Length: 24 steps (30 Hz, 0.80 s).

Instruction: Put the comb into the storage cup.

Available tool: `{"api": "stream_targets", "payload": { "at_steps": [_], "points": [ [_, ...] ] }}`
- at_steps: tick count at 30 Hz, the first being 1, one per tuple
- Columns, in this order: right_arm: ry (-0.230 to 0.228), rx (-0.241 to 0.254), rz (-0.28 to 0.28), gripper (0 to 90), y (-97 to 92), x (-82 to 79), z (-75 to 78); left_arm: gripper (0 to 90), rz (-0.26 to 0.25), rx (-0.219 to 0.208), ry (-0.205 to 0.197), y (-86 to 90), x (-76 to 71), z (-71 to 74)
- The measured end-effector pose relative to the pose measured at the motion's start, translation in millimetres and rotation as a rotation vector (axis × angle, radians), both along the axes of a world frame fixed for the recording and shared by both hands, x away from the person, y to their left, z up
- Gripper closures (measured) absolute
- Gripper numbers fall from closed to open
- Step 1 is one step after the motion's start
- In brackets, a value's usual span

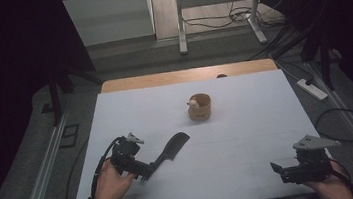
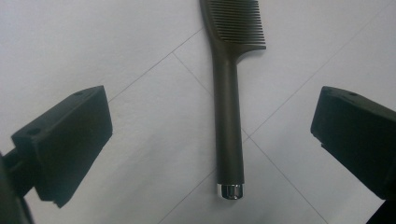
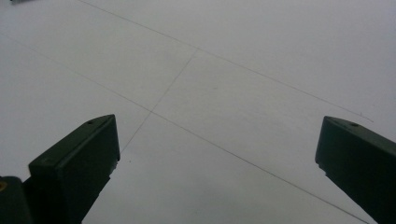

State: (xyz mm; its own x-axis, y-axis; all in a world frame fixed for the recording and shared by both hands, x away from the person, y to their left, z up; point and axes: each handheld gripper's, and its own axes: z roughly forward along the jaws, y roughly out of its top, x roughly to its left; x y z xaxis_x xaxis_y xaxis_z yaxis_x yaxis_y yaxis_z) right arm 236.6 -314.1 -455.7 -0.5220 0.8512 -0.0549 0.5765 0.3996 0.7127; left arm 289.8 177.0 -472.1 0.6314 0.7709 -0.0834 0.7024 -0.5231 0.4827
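Note:
A black comb (image 1: 170, 149) lies flat on the white table (image 1: 247, 121), teeth end away from me. My left gripper (image 1: 145, 172) hovers at the comb's handle end. In the left gripper view its jaws stand wide apart on either side of the comb's handle (image 2: 228, 126), whose silver tip (image 2: 231, 191) points toward me; nothing touches the handle. My right gripper (image 1: 279, 169) rests near the table's front right edge, open over bare table (image 3: 219, 116).
A small wooden cup (image 1: 199, 107) with a pale object in it stands at the table's middle, farther back. Beyond the table are a metal frame's legs (image 1: 181, 28) and cables on the floor. A power strip (image 1: 311, 89) lies off the right edge.

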Motion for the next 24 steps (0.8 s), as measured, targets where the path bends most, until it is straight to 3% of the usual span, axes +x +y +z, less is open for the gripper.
{"api": "stream_targets", "payload": {
  "at_steps": [10,24],
  "points": [
    [0.003,0.004,0.006,0.0,0.0,-1.8,0.9,0.0,-0.002,-0.024,0.004,0.0,0.6,-4.1],
    [0.01,0.015,-0.005,0.0,-1.3,-3.4,1.8,0.0,-0.027,0.004,0.056,-11.8,5.7,-21.9]
  ]
}}
